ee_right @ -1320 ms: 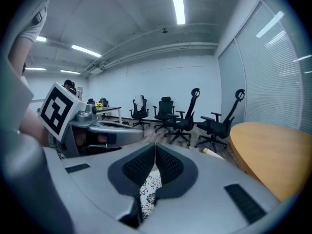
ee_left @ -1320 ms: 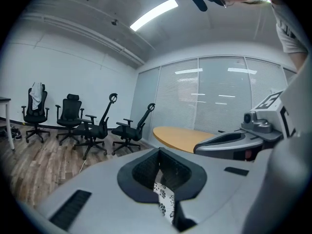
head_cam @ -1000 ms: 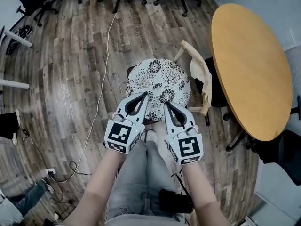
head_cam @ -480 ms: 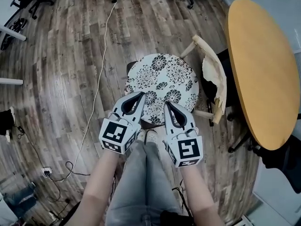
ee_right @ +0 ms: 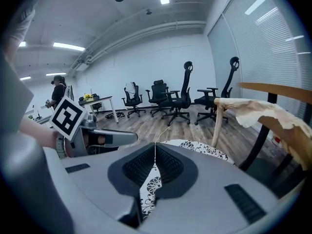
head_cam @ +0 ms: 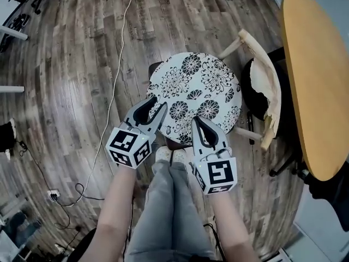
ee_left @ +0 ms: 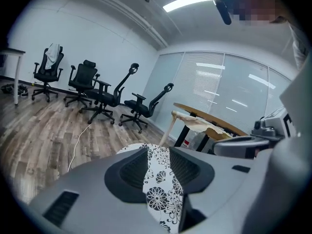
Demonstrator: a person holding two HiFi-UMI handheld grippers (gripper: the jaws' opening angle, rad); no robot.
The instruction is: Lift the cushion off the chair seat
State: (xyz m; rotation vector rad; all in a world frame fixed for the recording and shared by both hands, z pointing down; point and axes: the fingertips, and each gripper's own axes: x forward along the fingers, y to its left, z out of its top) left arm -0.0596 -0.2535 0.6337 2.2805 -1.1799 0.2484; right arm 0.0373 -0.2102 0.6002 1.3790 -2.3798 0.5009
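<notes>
A round white cushion [head_cam: 196,86] with black flowers lies on the seat of a wooden chair. My left gripper [head_cam: 156,109] hangs over the cushion's near left edge. Its jaws are opening, and nothing is between them: the cushion [ee_left: 158,182] shows through the gap in the left gripper view. My right gripper [head_cam: 195,121] is over the cushion's near edge, shut with its tips together and empty. In the right gripper view the cushion [ee_right: 195,147] lies just beyond the right gripper [ee_right: 155,147]. The left gripper [ee_left: 158,152] points slightly downward at the seat.
The chair's torn backrest [head_cam: 265,94] stands right of the cushion, close to a round orange table [head_cam: 322,75]. A white cable [head_cam: 112,105] runs over the wooden floor at left. Several office chairs [ee_left: 105,96] stand at the back. My legs are below the grippers.
Both grippers have sunk toward the cushion's near edge. The left gripper's jaws have parted, while the right gripper's stay together.
</notes>
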